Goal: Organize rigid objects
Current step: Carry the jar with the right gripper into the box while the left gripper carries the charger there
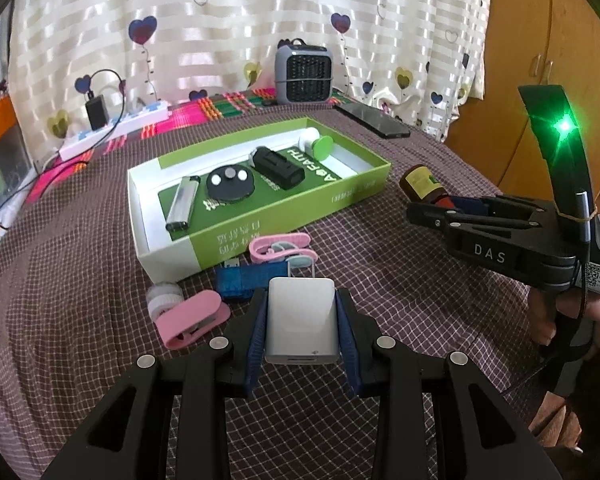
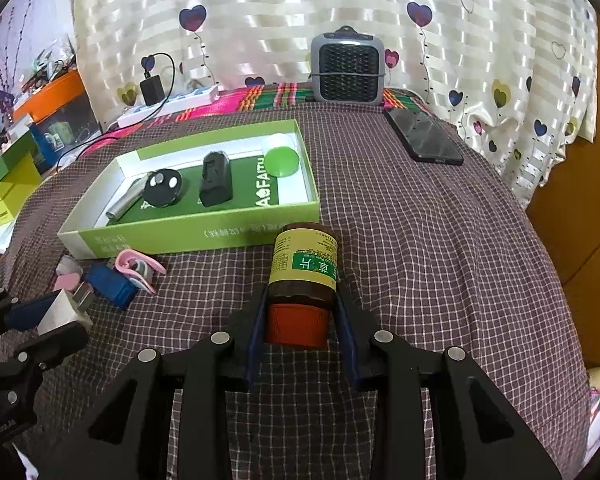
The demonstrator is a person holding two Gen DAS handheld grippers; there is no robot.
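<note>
My left gripper (image 1: pixel 301 312) is shut on a white plug charger (image 1: pixel 301 320), prongs forward, held in front of the green box (image 1: pixel 260 224). My right gripper (image 2: pixel 302 312) is shut on a brown medicine bottle (image 2: pixel 305 268) with a red cap and yellow-green label, held just right of the box's (image 2: pixel 188 236) near corner. The box holds a silver lighter (image 1: pixel 183 202), a round black disc (image 1: pixel 230 184), a black block (image 1: pixel 279 168) and a green-lidded white jar (image 1: pixel 318 144). The right gripper (image 1: pixel 452 210) shows in the left wrist view too.
On the checked cloth (image 1: pixel 380 280) before the box lie a blue USB device (image 1: pixel 244 280), two pink clips (image 1: pixel 192 318) (image 1: pixel 282 248) and a white roll (image 1: pixel 164 296). A phone (image 2: pixel 422 136), a small grey heater (image 2: pixel 346 66) and a power strip (image 1: pixel 112 132) sit behind.
</note>
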